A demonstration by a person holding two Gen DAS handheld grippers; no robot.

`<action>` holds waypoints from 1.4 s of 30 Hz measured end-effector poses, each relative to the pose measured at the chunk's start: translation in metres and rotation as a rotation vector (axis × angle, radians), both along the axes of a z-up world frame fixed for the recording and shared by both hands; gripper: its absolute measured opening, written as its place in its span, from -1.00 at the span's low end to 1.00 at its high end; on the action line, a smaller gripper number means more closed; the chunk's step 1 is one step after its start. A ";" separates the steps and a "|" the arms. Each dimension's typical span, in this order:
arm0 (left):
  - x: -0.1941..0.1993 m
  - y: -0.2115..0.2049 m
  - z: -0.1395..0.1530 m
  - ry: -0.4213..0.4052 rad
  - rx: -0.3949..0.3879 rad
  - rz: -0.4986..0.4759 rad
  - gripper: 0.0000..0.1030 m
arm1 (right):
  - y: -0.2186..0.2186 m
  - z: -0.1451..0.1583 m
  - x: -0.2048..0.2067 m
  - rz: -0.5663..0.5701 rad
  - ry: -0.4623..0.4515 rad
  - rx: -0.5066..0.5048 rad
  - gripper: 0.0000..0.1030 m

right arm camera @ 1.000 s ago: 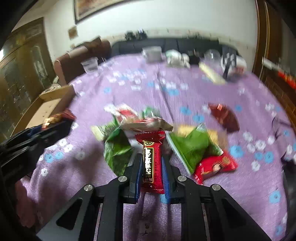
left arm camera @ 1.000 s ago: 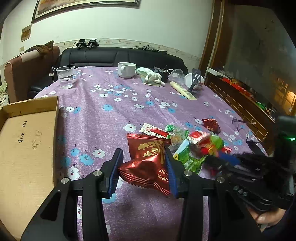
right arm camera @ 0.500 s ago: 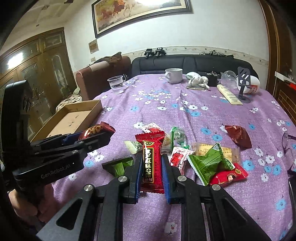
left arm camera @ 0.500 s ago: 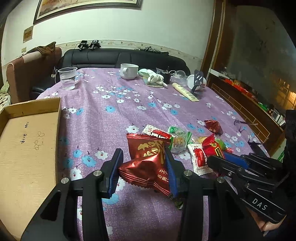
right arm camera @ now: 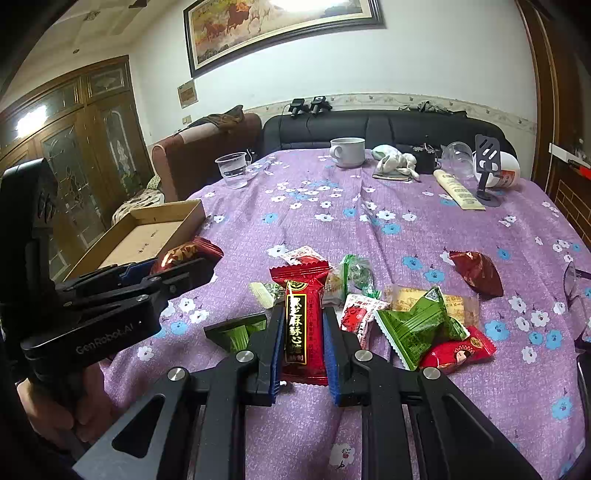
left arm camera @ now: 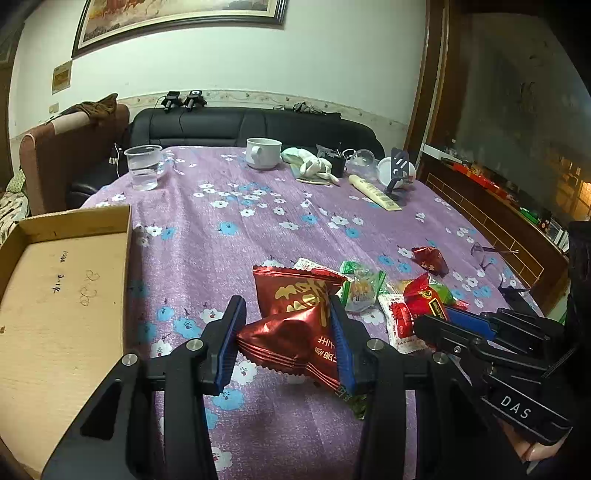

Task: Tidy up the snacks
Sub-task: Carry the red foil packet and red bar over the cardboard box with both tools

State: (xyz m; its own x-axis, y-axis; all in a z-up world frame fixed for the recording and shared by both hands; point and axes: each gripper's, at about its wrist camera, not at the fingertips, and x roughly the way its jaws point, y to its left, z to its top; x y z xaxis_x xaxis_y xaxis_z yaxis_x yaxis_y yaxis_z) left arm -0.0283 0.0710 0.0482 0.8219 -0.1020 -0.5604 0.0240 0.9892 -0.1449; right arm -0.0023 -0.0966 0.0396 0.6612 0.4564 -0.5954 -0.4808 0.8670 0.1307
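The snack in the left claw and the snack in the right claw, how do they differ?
The dark red foil packet in the left claw is puffy and pillow-shaped with gold print; the bright red bar wrapper in the right claw is long, narrow and flat, with a black strip of yellow characters. The packet lies crosswise and tilted between widely spread pads; the bar wrapper points straight ahead between nearly closed ones. Both are red, sealed and gripped.

White wall (right arm camera: 424, 62) with framed horse painting (right arm camera: 284, 26), black leather sofa (right arm camera: 388, 129) below. Brown armchair (right arm camera: 199, 147) beside it, wooden glass-door cabinet (right arm camera: 85, 147) further along. Table (right arm camera: 332, 229) under purple floral cloth. Dark wood panelling (left arm camera: 517, 229) opposite.
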 end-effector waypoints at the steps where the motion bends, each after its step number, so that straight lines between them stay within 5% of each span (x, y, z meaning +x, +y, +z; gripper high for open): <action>1: -0.001 0.000 0.001 -0.007 0.007 0.006 -0.18 | 0.000 0.000 0.000 -0.001 -0.003 0.000 -0.62; 23: -0.017 0.006 0.015 -0.130 0.051 0.105 -0.18 | 0.007 0.022 -0.010 -0.006 -0.030 0.035 -0.62; 42: -0.058 0.086 0.020 -0.139 -0.015 0.275 -0.17 | 0.093 0.033 -0.036 0.162 -0.018 0.044 -0.63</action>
